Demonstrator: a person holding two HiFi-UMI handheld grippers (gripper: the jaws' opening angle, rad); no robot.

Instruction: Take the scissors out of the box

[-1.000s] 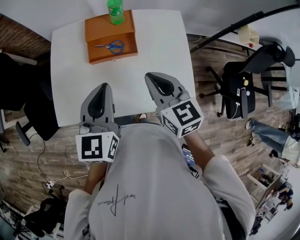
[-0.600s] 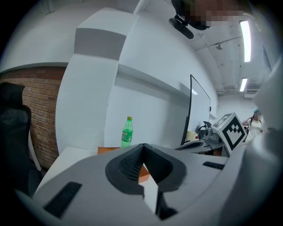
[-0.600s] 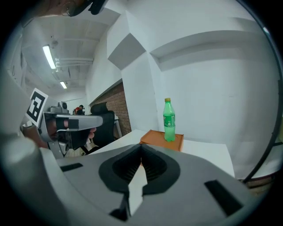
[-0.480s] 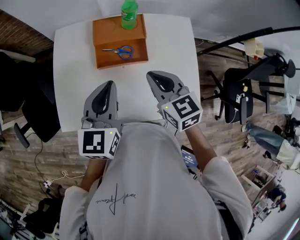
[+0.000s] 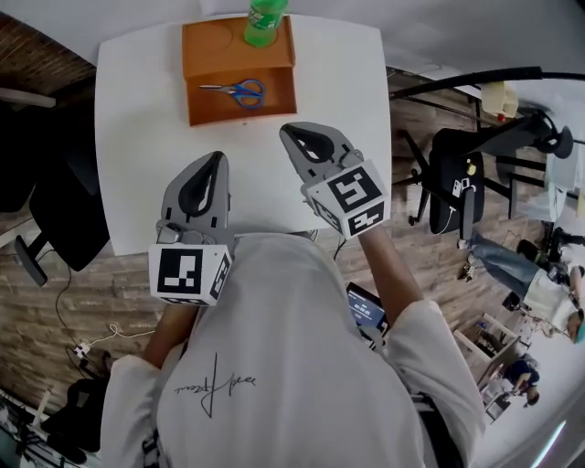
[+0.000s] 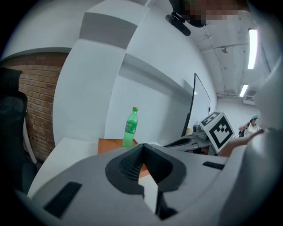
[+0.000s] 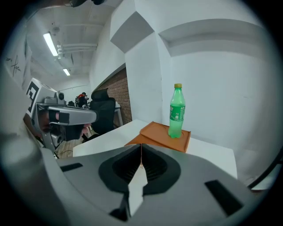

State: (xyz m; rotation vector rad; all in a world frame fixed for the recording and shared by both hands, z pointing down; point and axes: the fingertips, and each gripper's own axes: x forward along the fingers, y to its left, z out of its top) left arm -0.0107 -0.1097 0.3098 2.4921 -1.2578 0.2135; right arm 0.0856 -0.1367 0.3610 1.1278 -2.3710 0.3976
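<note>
Leaning in over the near edge of the white table (image 5: 128, 146), the person has carried both tools forward in the last second, so the gap to the orange box (image 5: 242, 115) at the far end has shrunk. The right gripper (image 5: 292, 135) now sits near the box's front wall, and the left gripper (image 5: 215, 163) trails a little behind. Both are clenched tight with nothing between the jaws. The scissors (image 5: 238, 90) haven't stirred: they lie flat in the open tray, blue handles to the right and blades to the left, below the green bottle (image 5: 263, 18) standing on the box's far part. I'd say this is the approach only; one gripper must open before it can pick them up.
</note>
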